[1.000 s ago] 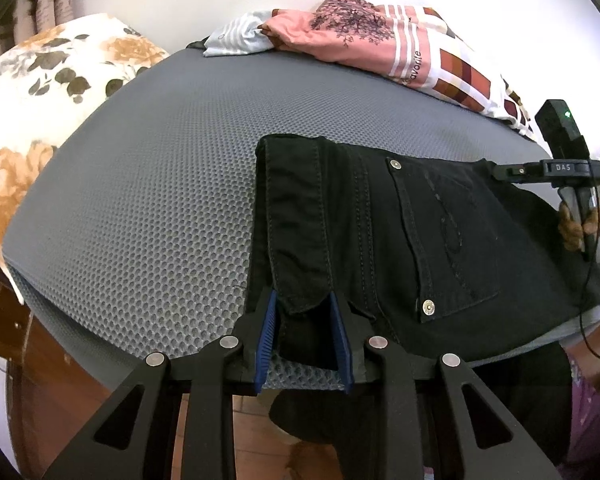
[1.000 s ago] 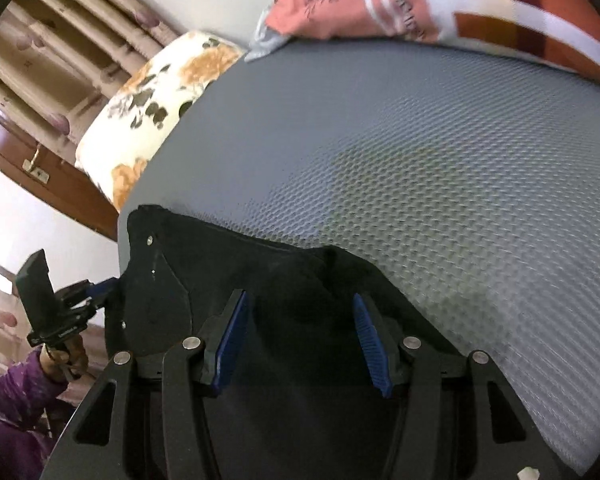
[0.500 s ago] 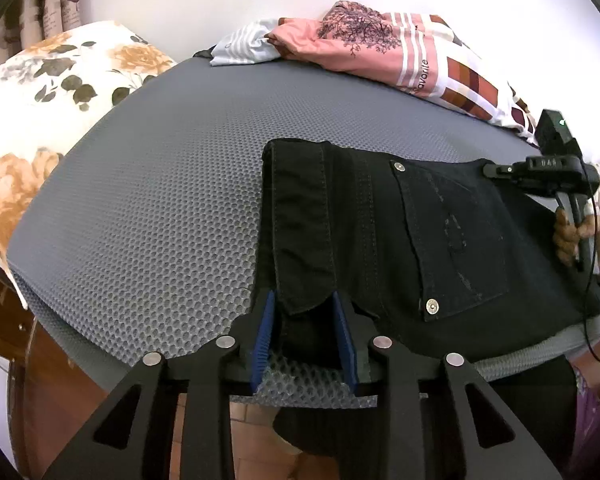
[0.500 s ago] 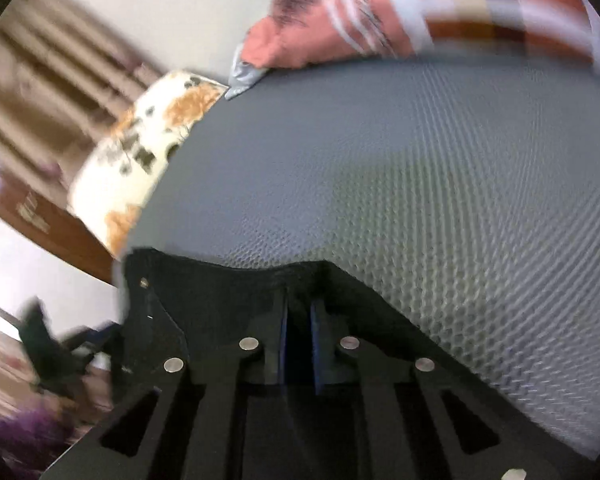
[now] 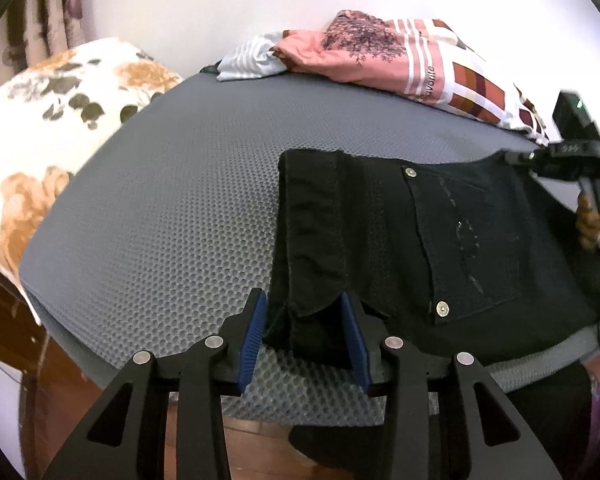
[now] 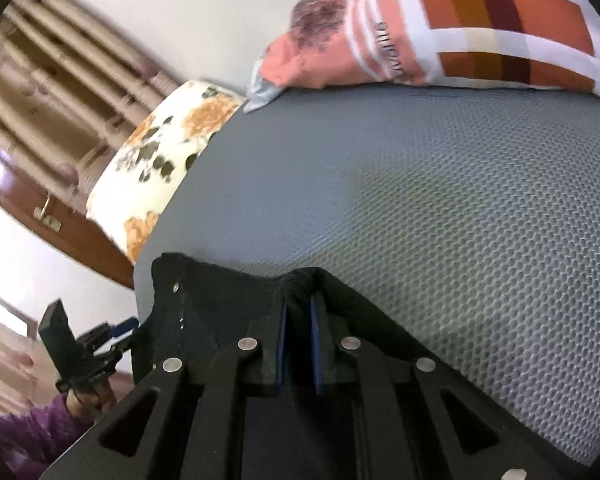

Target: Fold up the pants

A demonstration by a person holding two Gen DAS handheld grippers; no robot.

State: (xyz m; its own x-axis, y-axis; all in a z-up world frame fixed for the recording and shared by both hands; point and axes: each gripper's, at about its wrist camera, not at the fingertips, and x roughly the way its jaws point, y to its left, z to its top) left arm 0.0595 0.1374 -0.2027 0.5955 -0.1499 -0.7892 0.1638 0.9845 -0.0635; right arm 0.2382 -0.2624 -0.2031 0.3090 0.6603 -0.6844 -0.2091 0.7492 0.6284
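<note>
Pinching black pants (image 6: 228,316): right hand-held gripper (image 6: 298,312); left hand-held gripper (image 5: 304,312) jaws opening around waistband.

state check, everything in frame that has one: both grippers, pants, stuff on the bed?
left gripper: jaws opening, waistband corner between the pads, no longer pinched
right gripper: shut on the pants' edge
black pants: flat on the grey mattress, back pocket up, rest hanging off the near edge
pink printed garment: crumpled at the far side
floral pillow: at the mattress's left end
</note>
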